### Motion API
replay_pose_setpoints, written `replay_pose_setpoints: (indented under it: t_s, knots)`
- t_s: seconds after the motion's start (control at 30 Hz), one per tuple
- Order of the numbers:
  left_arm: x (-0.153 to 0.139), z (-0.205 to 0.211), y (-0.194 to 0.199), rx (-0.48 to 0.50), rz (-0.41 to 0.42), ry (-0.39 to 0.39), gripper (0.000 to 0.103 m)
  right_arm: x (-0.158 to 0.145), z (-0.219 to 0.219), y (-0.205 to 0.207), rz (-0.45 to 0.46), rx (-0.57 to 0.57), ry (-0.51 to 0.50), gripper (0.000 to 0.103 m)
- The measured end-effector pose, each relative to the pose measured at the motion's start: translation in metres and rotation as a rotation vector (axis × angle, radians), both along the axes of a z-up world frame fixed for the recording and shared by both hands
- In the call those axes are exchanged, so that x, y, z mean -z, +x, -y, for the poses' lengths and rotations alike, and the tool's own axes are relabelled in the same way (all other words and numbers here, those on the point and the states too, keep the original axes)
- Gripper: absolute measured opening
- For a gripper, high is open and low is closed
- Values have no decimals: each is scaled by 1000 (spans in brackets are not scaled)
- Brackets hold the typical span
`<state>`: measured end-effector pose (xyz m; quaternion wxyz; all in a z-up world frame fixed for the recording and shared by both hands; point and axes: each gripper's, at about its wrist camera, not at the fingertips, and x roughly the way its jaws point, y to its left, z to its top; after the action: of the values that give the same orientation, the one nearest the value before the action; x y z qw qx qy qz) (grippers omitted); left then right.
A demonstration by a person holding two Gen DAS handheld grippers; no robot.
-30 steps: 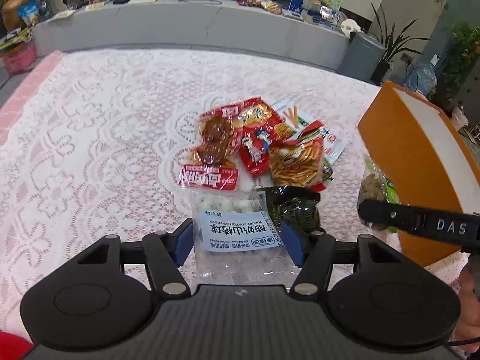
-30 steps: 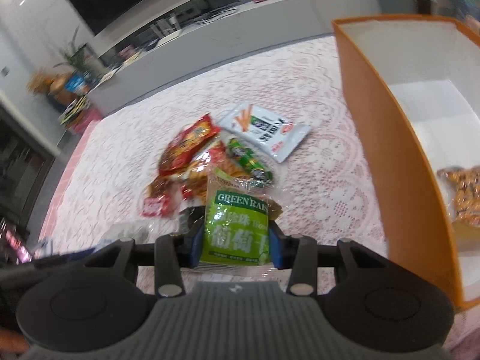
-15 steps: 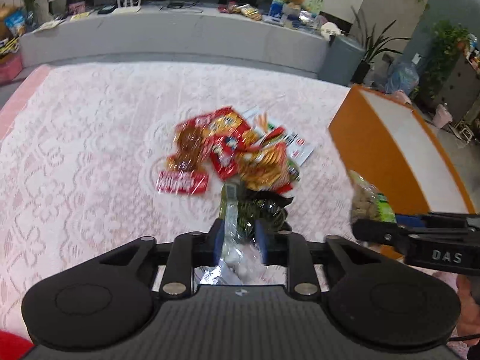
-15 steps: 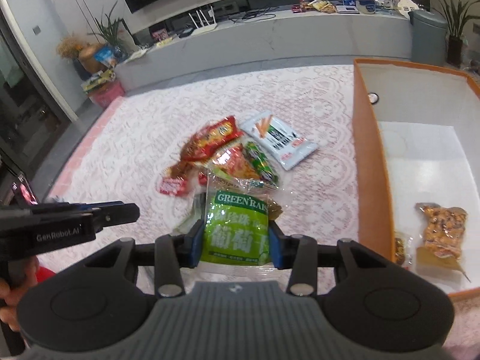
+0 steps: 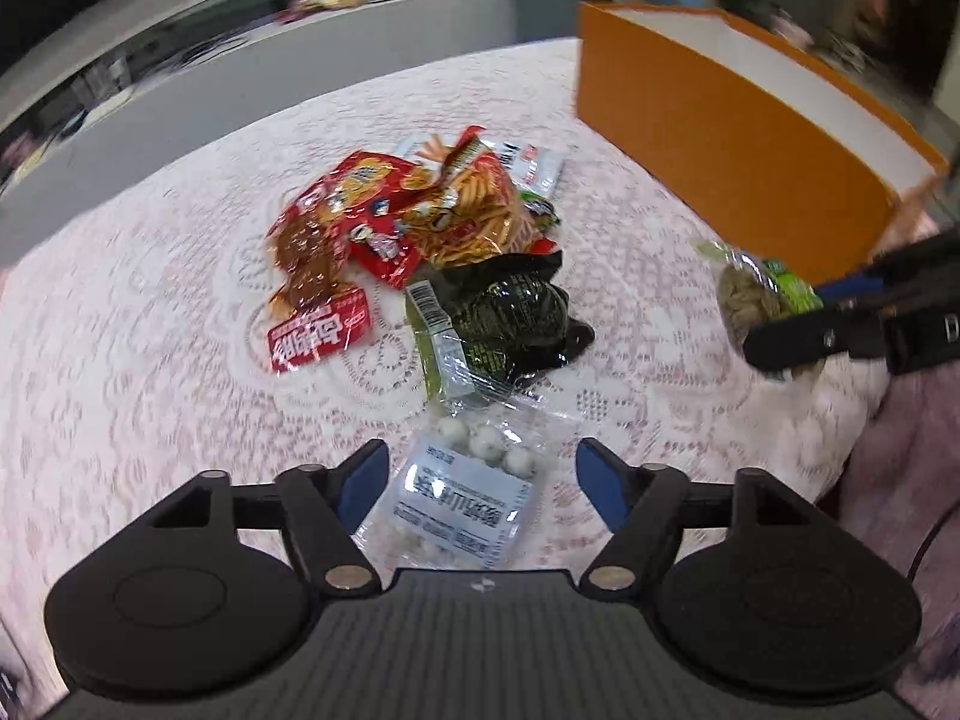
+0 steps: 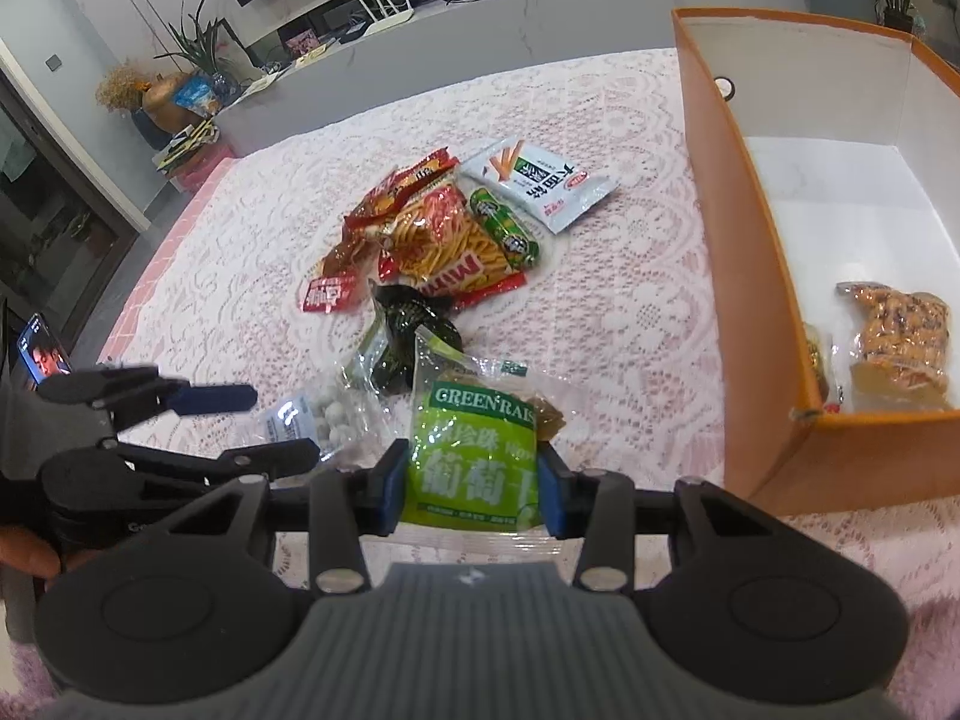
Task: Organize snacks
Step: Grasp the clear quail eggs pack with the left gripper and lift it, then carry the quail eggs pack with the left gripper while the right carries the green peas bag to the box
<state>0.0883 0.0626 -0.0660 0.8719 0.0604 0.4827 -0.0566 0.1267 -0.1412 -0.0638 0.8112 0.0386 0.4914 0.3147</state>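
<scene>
My left gripper [image 5: 480, 462] hangs low over the lace-covered table with its jaws opening wide. A clear bag of white balls [image 5: 462, 498] lies between them, and neither pad touches it. My right gripper [image 6: 471, 480] is shut on a green raisin packet [image 6: 474, 450], held just left of the orange box [image 6: 744, 300]. The left wrist view shows that packet [image 5: 756, 294] at the right. A pile of snacks lies mid-table: red packets [image 5: 372, 210], a black-green packet [image 5: 516, 312] and a white packet [image 6: 540, 180].
The orange box holds a bag of nuts [image 6: 900, 336] at its near end, with white floor showing beyond it. A phone [image 6: 42, 354] sits at the table's left edge. A grey bench [image 6: 540, 18] with clutter runs along the back. A hand [image 6: 24, 552] grips the left tool.
The left jaws pinched the clear bag half a second ago and have since spread apart, leaving it flat on the cloth. The left view has rolled. The right gripper shifted with the raisin packet.
</scene>
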Motion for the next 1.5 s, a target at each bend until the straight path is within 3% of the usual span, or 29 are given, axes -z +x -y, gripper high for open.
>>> replay_pose_setpoints:
  t_s: [0.2,0.43,0.57,0.63,0.93,1.3,1.5]
  knots:
    - [19,0,12,119,-59,76,86,8,-4,3,-38,13,-2,42]
    - [36,-3,27,147,-98,18,86,11,-14,6,-46,1,-16,42]
    - [38,-8,31,123,-98,-28,84,14,-17,8,-51,0,-23,42]
    - [38,-8,30,120,-98,-38,78,15,-18,9,-53,-1,-27,42]
    - [30,-10,23,1,-75,-55,73,16,-24,10,-53,-10,-30,42]
    - [-7,-14,8,-133,4,-163,71,-6,-19,5,25,-51,-27,42]
    - [-41,-1,8,-153,40,-199,71,-32,-12,3,107,-88,-36,42]
